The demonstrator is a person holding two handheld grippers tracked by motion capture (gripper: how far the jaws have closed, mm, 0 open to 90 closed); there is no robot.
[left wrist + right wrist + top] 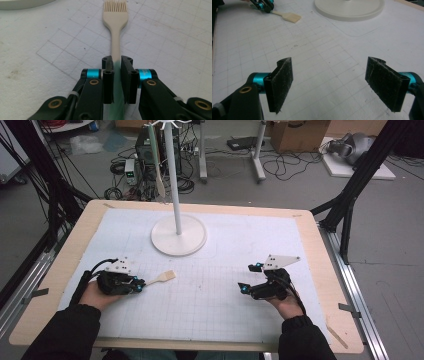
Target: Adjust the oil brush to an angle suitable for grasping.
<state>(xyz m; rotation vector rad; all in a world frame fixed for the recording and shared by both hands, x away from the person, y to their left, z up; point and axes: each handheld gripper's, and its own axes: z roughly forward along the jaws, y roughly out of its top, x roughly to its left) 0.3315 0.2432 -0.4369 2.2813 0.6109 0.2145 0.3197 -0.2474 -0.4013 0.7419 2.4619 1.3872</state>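
Lying flat on the mat [210, 285], the brush [161, 278] pointed bristles away from the left gripper [139, 283], clamped on its handle; the right gripper [250, 277] stood apart.

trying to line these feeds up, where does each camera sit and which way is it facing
High view: above the person's edge of the table, looking forward and down; both forearms, left gripper and right gripper show.
Left gripper view: rides the left gripper, looking along jaws closed on the brush.
Right gripper view: rides the right gripper, jaws wide apart, facing the white stand base.
Shared: all three show the brush and the gridded mat.
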